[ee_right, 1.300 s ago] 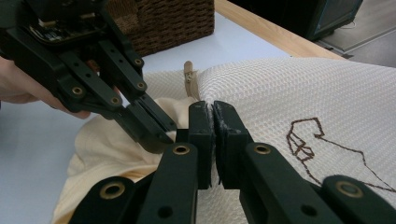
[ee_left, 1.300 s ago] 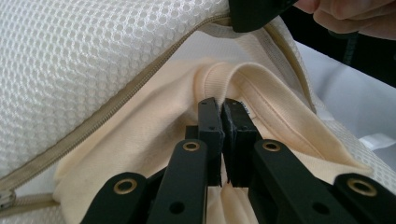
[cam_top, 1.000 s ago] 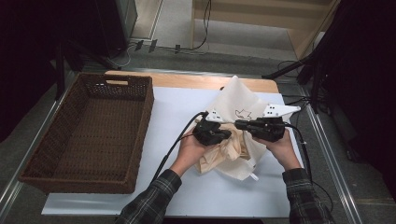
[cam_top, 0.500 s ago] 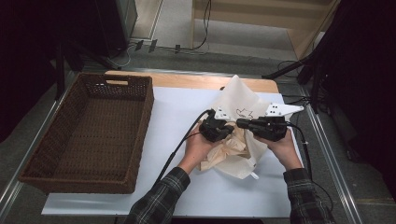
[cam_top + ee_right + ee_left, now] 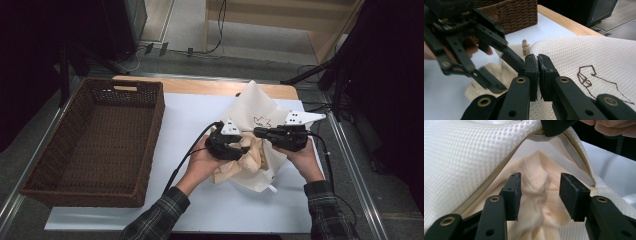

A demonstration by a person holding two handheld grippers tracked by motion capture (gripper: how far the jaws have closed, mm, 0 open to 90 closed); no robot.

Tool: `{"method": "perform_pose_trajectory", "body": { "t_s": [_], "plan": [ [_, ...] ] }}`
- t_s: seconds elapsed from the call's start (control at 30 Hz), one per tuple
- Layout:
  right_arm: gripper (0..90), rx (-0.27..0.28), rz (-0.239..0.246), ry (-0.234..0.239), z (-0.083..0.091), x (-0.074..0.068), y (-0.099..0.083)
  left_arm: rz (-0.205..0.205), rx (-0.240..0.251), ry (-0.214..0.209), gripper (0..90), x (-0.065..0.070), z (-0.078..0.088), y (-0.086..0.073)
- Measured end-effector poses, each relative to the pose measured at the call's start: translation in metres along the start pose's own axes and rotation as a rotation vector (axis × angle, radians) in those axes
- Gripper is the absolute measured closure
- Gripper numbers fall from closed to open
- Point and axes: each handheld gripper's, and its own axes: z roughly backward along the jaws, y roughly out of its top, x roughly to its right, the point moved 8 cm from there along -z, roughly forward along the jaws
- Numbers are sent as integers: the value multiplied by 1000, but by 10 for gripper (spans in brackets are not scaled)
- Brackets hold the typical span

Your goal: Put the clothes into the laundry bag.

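White mesh bag (image 5: pixel 260 117) on counter (image 5: pixel 190 125), right tool (image 5: pixel 537 75) clamped on its zip edge. Left tool (image 5: pixel 540 192) — jaws just opened, pads clear of cream cloth (image 5: pixel 536 195) half inside. Risk — loose cloth sliding back out; pinched edge slipping.

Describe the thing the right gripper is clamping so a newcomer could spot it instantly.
Right of the wicker basket, on the white table cover, lies a white waffle-textured mesh bag. Unlike the cream cloth stuffed inside it, it carries a small dark line drawing.
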Motion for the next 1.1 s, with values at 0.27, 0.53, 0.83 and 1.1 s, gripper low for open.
{"method": "perform_pose_trajectory", "body": {
  "t_s": [0.27, 0.53, 0.83, 1.1],
  "plan": [
    [870, -1, -1, 1, -2, -1, 0, 5, -16, 19, 408, -10, 28, -21],
    [870, -6, -3, 3, -2, -1, -1, 44, -100, 72, 376, -35, 19, -44],
    [870, -8, -1, 4, -2, -1, -2, 56, -106, 62, 631, -46, 7, -50],
    [870, -11, -1, 6, -4, -2, -2, 21, -79, 50, 828, -39, 6, -44]
  ]
}}
